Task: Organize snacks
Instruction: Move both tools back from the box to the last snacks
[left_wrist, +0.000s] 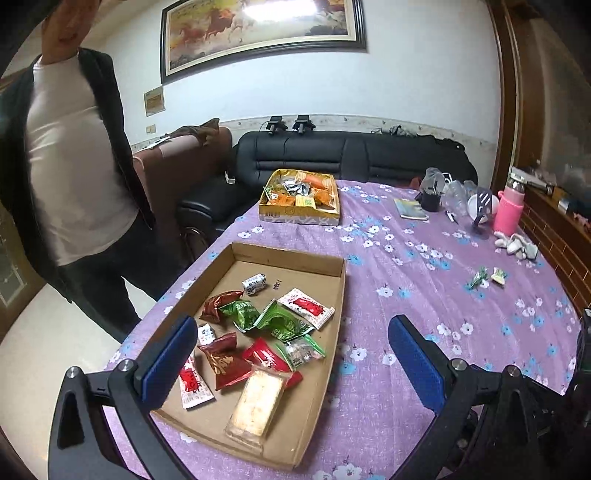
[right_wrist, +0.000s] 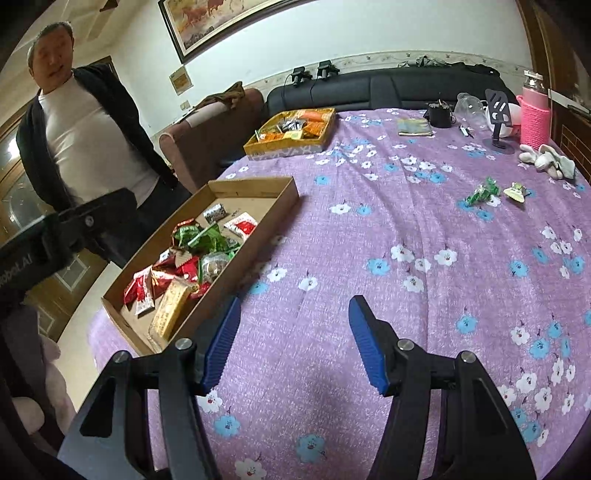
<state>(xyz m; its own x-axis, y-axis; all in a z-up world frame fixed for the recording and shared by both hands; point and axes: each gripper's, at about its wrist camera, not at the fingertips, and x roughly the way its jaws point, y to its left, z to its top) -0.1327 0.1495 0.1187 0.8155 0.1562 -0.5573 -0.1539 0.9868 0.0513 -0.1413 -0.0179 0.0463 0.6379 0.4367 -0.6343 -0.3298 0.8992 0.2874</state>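
A brown cardboard tray (left_wrist: 334, 291) lies on the purple flowered tablecloth and holds several red, green and white snack packets and a clear-wrapped biscuit bar (left_wrist: 255, 404). My left gripper (left_wrist: 291, 354) is open and empty, just above the tray's near end. The tray (right_wrist: 258, 229) shows left in the right wrist view. My right gripper (right_wrist: 293, 328) is open and empty over bare cloth beside the tray. Two loose snacks, a green packet (right_wrist: 482, 194) and a pale packet (right_wrist: 517, 192), lie far right on the cloth. They also show in the left wrist view (left_wrist: 478, 277).
A yellow box (left_wrist: 299, 216) full of orange and yellow snacks sits at the table's far edge. A pink bottle (right_wrist: 533, 122), phone stand (right_wrist: 498, 110), black cup, notebook (right_wrist: 415, 127) and white gloves (right_wrist: 546, 157) stand far right. A man (right_wrist: 92, 133) stands left of the table. A black sofa lies behind.
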